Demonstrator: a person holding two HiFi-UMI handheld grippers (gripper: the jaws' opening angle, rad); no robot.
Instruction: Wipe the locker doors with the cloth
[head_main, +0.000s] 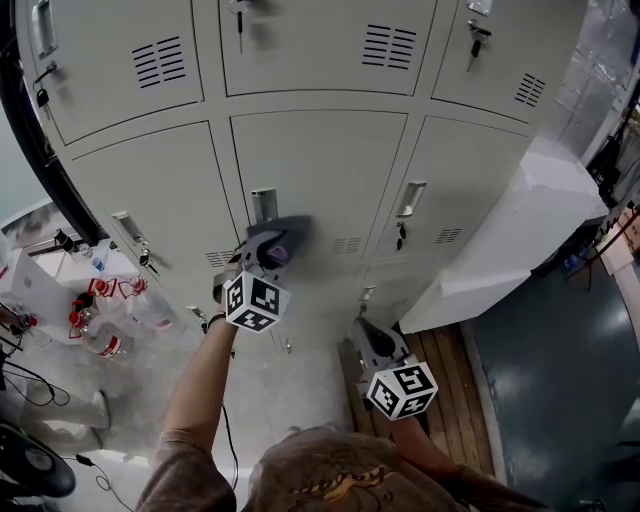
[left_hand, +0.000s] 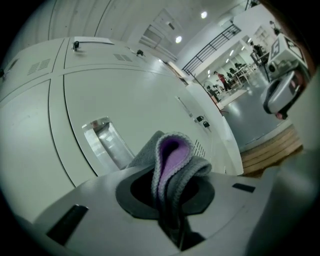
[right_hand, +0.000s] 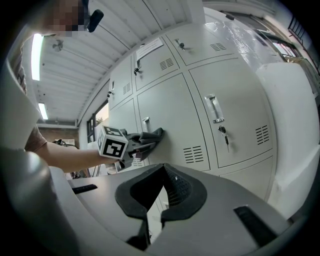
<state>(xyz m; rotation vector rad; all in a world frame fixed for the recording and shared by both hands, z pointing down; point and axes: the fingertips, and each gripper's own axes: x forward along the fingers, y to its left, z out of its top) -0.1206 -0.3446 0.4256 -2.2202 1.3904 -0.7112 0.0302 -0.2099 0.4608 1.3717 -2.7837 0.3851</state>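
Grey locker doors (head_main: 320, 170) above plank floor (head_main: 450, 385); my left gripper (head_main: 274, 243) fingers clamp the cloth (left_hand: 175, 160), its length pointing doorward; right gripper (right_hand: 162, 175) fingers closed, empty.

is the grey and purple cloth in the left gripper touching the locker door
Touching. The right gripper view shows the folded grey and purple cloth, clamped in the left gripper, pressed against the pale grey metal locker door beside its handle.

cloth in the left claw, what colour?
Grey outside, purple inside the fold. The cloth shows best in the left gripper view, pinched in the left claw.
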